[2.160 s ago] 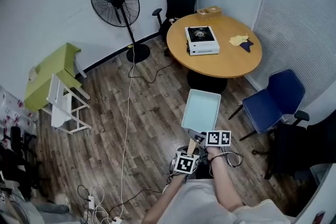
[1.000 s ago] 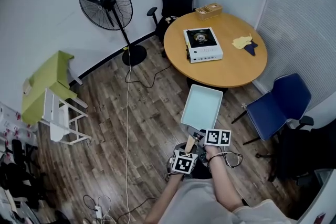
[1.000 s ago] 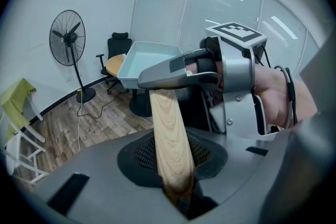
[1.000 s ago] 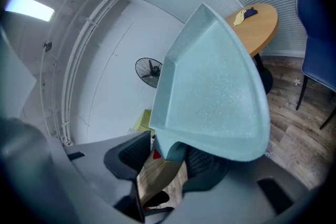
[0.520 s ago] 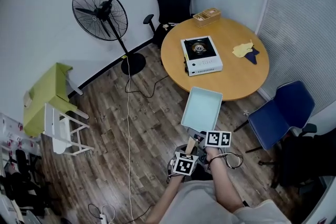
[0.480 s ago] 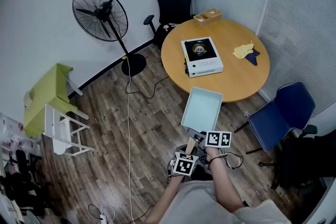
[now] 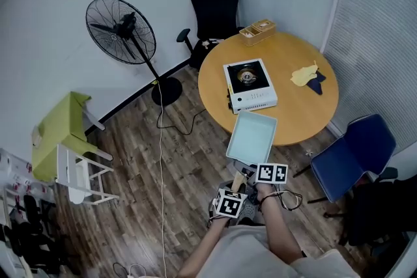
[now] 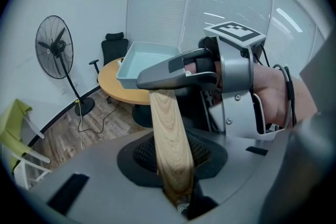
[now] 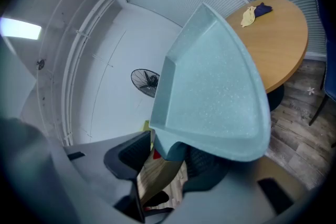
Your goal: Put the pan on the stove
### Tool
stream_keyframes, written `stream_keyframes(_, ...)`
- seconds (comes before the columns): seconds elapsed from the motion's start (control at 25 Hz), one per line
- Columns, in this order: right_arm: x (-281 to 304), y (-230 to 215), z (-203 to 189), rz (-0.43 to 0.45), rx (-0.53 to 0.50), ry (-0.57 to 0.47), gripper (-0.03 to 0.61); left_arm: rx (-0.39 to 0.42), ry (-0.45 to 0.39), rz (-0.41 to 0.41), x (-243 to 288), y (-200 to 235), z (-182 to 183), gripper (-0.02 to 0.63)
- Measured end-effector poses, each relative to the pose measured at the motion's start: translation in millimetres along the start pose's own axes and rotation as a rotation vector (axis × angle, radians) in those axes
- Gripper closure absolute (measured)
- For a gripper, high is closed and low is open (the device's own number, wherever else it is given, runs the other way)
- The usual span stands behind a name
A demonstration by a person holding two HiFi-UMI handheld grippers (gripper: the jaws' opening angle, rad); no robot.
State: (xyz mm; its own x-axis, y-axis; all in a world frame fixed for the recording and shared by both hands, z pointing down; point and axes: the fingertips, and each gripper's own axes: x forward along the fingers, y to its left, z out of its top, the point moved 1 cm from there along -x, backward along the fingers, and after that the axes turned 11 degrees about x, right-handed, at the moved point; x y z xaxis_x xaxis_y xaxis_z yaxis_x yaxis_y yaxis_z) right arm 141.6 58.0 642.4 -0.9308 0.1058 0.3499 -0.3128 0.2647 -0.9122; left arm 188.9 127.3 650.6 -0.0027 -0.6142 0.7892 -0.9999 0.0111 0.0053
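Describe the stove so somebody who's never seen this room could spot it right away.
Find the round wooden table beside the window blinds. The stove sits on its left half in the head view: the only white box with a black burner top, unlike the small wooden box and the yellow cloth nearby.

No print is legible, not even on the stove [image 7: 249, 84].

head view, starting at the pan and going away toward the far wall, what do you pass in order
pan → stove → box
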Motion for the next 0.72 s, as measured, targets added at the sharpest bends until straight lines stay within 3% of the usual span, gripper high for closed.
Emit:
stream_keyframes(0.36, 21, -16, 53, 0.007, 0.032, 0.0, 0.382, -0.002, 0.019, -0.009, 40, 25, 37, 0.507)
stream_keyframes(0.72, 37, -29, 65, -0.026, 0.074, -0.028, 0.382, 0.008, 0.041, -0.057, 56, 41, 39, 0.507)
